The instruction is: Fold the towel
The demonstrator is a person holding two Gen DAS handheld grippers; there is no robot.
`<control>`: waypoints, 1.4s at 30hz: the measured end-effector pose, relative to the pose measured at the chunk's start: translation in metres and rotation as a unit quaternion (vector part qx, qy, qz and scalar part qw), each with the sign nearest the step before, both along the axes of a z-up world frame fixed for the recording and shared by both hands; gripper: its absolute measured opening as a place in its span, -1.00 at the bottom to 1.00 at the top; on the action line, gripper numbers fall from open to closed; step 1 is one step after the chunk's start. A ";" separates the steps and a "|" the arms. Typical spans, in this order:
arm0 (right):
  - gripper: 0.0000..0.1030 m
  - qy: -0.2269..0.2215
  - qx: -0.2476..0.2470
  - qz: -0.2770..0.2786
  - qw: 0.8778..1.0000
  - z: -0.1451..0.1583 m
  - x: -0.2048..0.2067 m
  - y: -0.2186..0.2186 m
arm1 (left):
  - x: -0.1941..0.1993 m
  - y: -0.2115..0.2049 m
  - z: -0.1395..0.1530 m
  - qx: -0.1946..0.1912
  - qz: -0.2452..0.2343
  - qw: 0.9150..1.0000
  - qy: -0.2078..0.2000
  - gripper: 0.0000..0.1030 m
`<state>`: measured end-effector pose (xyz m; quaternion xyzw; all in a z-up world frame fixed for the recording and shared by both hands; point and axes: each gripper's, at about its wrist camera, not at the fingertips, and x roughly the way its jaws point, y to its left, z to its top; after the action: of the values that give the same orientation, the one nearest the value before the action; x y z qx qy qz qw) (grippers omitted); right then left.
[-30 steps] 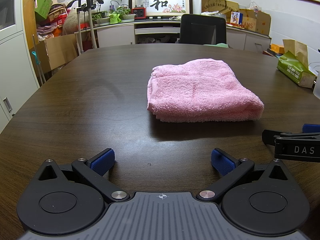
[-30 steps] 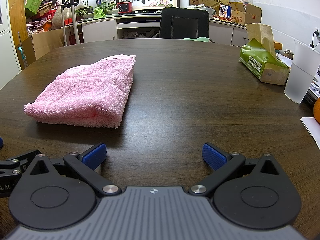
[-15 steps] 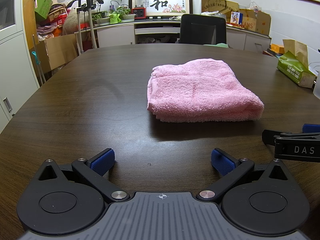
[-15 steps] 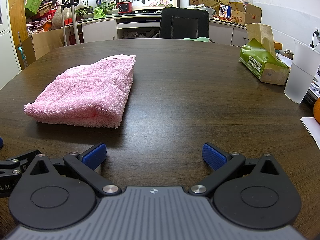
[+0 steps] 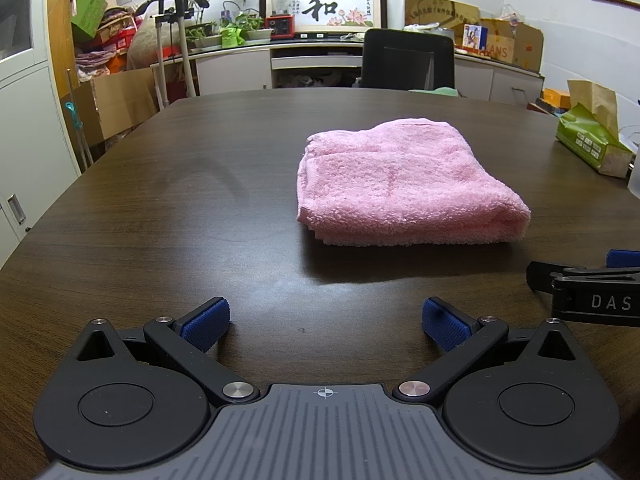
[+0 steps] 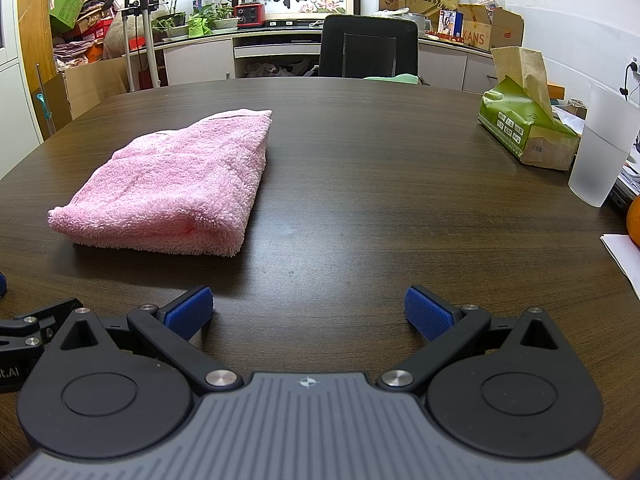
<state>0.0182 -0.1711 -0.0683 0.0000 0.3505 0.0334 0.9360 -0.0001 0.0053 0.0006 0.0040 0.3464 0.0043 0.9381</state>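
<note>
A pink towel lies folded into a thick rectangle on the dark wooden table. It also shows in the right wrist view, left of centre. My left gripper is open and empty, low over the table, short of the towel's near edge. My right gripper is open and empty, to the right of the towel and short of it. The right gripper's side shows at the right edge of the left wrist view.
A green tissue box and a frosted plastic cup stand at the table's right. An orange and white paper lie at the right edge. A black chair stands behind the far edge.
</note>
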 end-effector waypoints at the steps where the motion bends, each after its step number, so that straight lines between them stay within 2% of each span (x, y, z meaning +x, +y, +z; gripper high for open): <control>1: 1.00 0.000 0.000 0.000 1.000 0.000 0.000 -0.001 | 0.000 0.001 0.000 0.001 -0.001 1.000 0.000 1.00; 6: 1.00 0.000 0.000 0.000 1.000 0.000 0.001 0.000 | 0.000 0.018 0.002 0.006 0.004 1.000 0.008 1.00; 15: 1.00 0.000 0.000 0.000 1.000 0.000 0.001 0.000 | 0.018 0.079 0.016 0.020 0.071 0.997 0.003 1.00; 21: 1.00 0.000 0.000 0.000 1.000 0.000 0.001 0.000 | 0.038 0.121 0.019 0.036 0.098 0.995 -0.002 1.00; 26: 1.00 0.000 0.000 0.001 1.000 0.000 0.001 0.000 | 0.050 0.156 0.013 0.020 0.128 0.991 0.007 1.00; 32: 1.00 0.000 0.000 0.001 1.000 0.000 0.000 0.000 | 0.051 0.178 0.014 0.003 0.133 0.991 -0.001 1.00; 39: 1.00 0.000 0.000 0.000 1.000 0.000 0.000 0.001 | 0.050 0.185 0.011 0.022 0.124 0.992 -0.011 1.00; 42: 1.00 0.000 0.000 0.000 1.000 0.000 0.000 0.001 | 0.051 0.190 0.009 0.003 0.121 0.993 -0.003 1.00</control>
<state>0.0184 -0.1698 -0.0686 -0.0001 0.3504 0.0337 0.9360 0.0512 0.1952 0.0099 -0.0352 0.3416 0.1188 0.9317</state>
